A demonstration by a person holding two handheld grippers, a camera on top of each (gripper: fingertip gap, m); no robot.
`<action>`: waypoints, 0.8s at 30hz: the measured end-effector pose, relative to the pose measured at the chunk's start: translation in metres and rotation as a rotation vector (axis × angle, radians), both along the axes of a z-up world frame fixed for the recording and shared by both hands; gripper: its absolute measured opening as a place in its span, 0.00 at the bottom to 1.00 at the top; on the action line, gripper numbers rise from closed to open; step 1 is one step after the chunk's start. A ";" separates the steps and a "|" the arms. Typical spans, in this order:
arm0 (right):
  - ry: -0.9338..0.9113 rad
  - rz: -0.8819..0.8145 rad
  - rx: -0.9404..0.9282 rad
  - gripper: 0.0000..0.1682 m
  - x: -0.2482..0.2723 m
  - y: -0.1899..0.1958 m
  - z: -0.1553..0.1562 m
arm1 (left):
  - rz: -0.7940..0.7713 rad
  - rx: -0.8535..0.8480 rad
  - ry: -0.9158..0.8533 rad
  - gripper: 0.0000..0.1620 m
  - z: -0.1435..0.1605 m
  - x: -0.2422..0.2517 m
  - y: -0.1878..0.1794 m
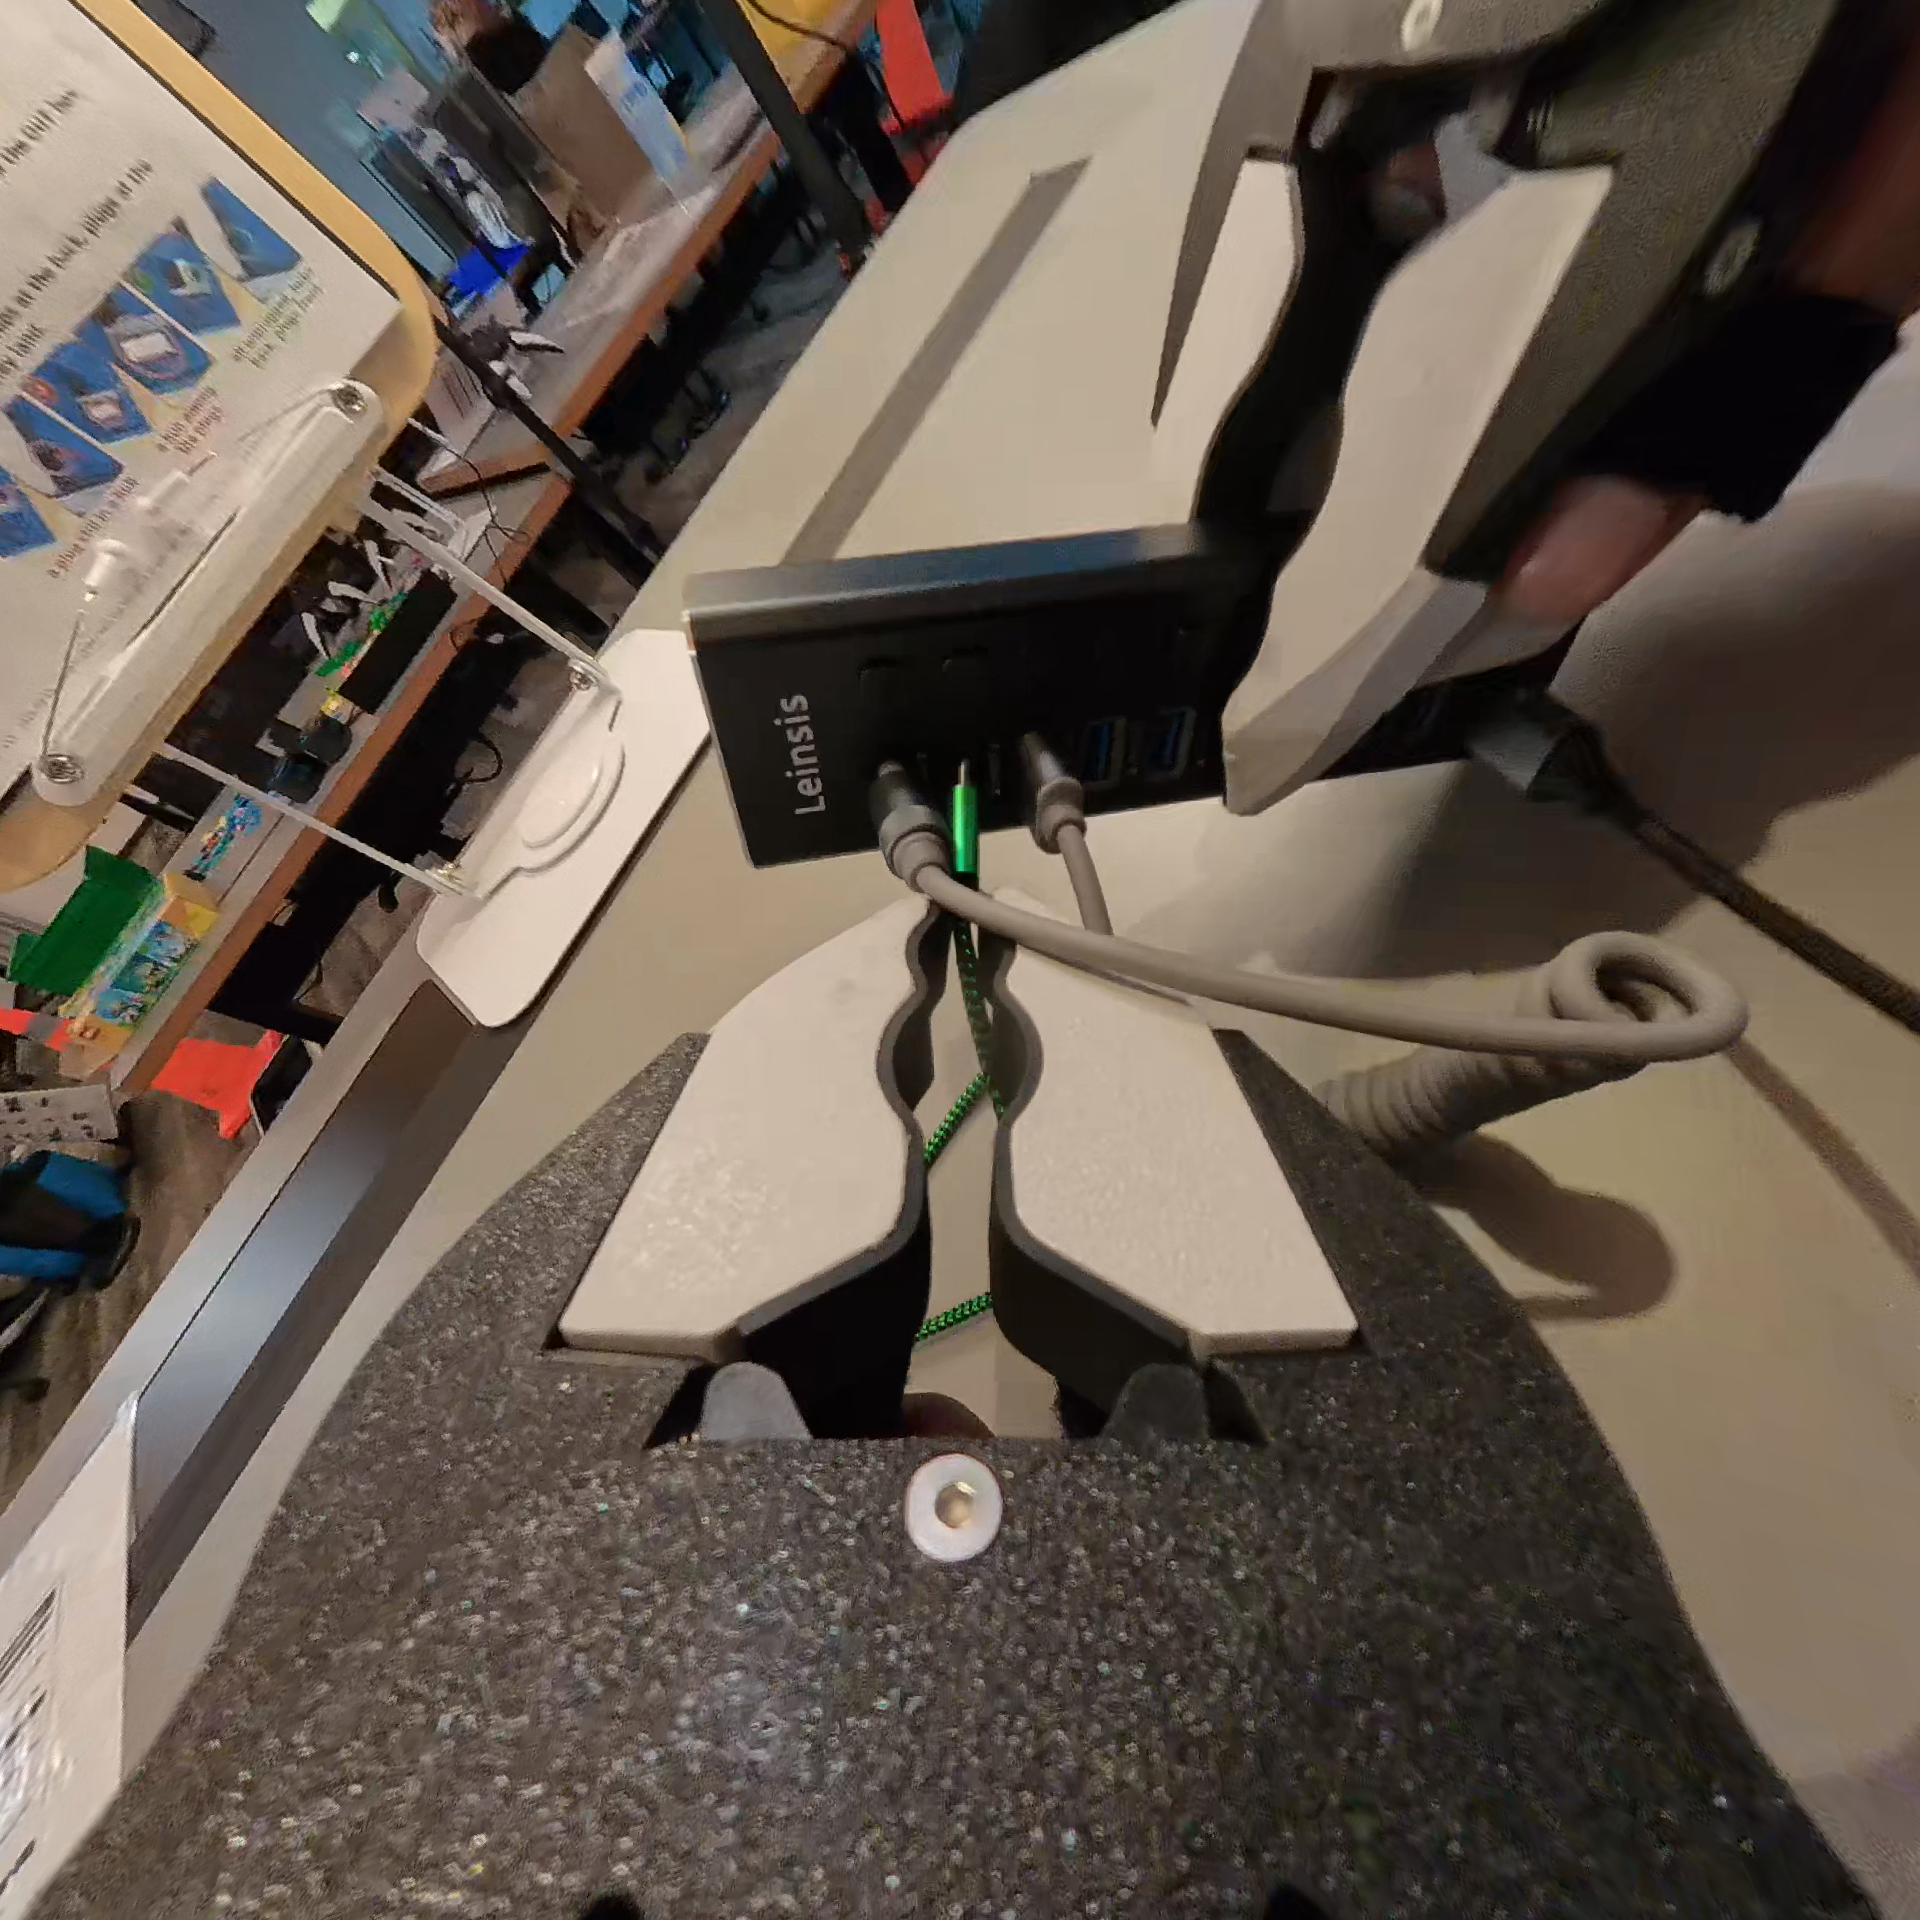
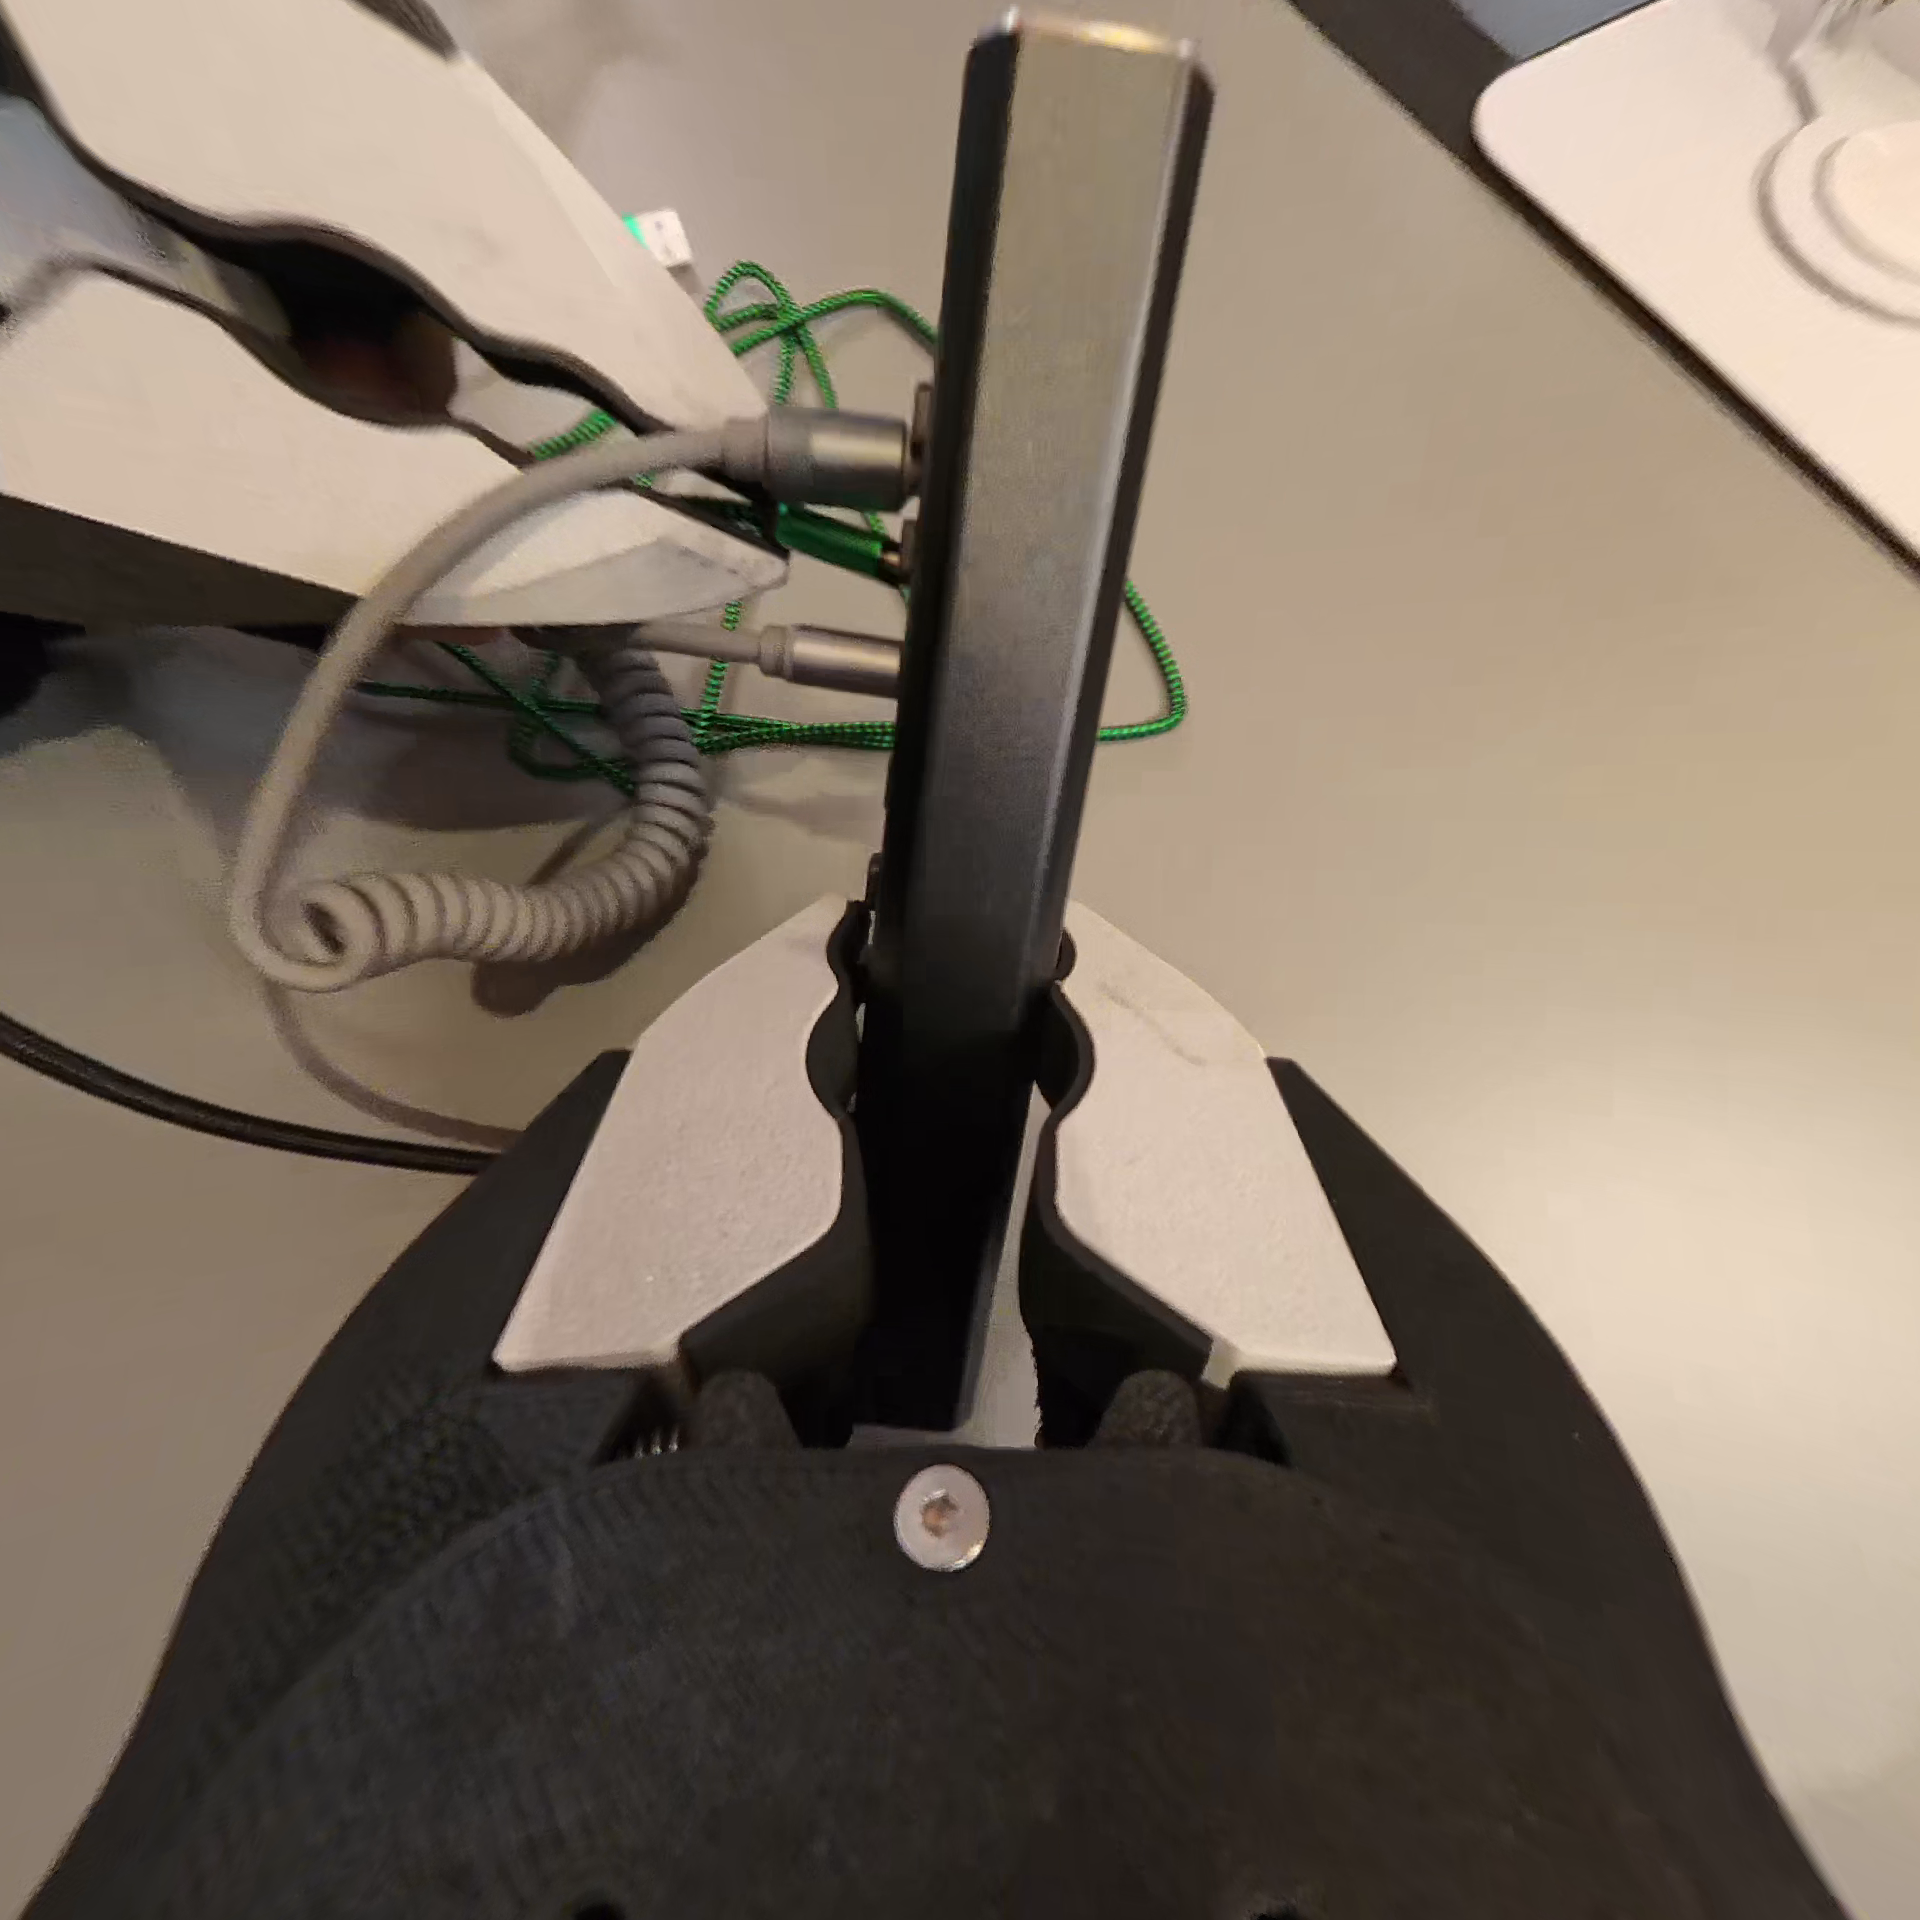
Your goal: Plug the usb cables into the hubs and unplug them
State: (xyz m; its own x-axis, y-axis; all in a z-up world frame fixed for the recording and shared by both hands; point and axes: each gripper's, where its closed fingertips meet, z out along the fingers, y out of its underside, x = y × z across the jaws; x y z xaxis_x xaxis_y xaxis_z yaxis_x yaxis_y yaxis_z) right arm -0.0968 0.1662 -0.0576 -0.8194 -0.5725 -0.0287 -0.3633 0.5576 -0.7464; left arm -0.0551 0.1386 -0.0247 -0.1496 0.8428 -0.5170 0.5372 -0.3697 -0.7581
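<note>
A pale grey table (image 1: 1299, 1195) fills most of both views. In the upper left of the left wrist view a tilted instruction board (image 1: 156, 416) on a clear stand overlooks it, with cluttered workbenches (image 1: 623, 260) behind.

The right gripper (image 2: 956, 961) sits at the bottom centre of the right wrist view, its two fingers pressed against the flat sides of the black hub (image 2: 1029, 520), which rises upright along the middle of that frame. In the left wrist view the same gripper comes in from the upper right and holds the right end of the hub (image 1: 935, 665), which hangs at frame centre with its port face turned toward the camera.

The left gripper (image 1: 961, 935) fills the lower half of its view. Its fingers are nearly closed, pinching the green braided cable (image 1: 975, 1023) just behind the green plug (image 1: 964, 831), which sits in a port near the hub's left end. In the right wrist view this gripper enters from the upper left, its tips close to the hub's port side.

A grey coiled cable (image 2: 499, 914) lies looped on the table at the left of the right wrist view; its two grey metal plugs (image 2: 831, 457) are seated in the hub, one on each side of the green plug. Loose green cable lies tangled on the table behind the hub. A black cord (image 1: 1766, 914) leaves the hub at the right edge of the left wrist view.
</note>
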 end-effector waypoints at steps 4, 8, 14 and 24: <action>-0.047 -0.009 0.045 0.17 0.001 0.001 -0.006 | 0.015 0.012 -0.016 0.03 -0.006 0.000 -0.002; -0.005 -0.042 0.032 0.17 -0.001 -0.001 -0.007 | 0.030 0.058 0.006 0.03 -0.010 -0.002 -0.004; -0.036 -0.066 0.036 0.17 -0.002 -0.002 -0.007 | -0.001 0.168 0.065 0.06 -0.010 -0.006 -0.002; -0.122 -0.054 0.018 0.17 0.002 -0.004 -0.001 | -0.069 0.550 0.092 0.07 -0.018 -0.002 0.004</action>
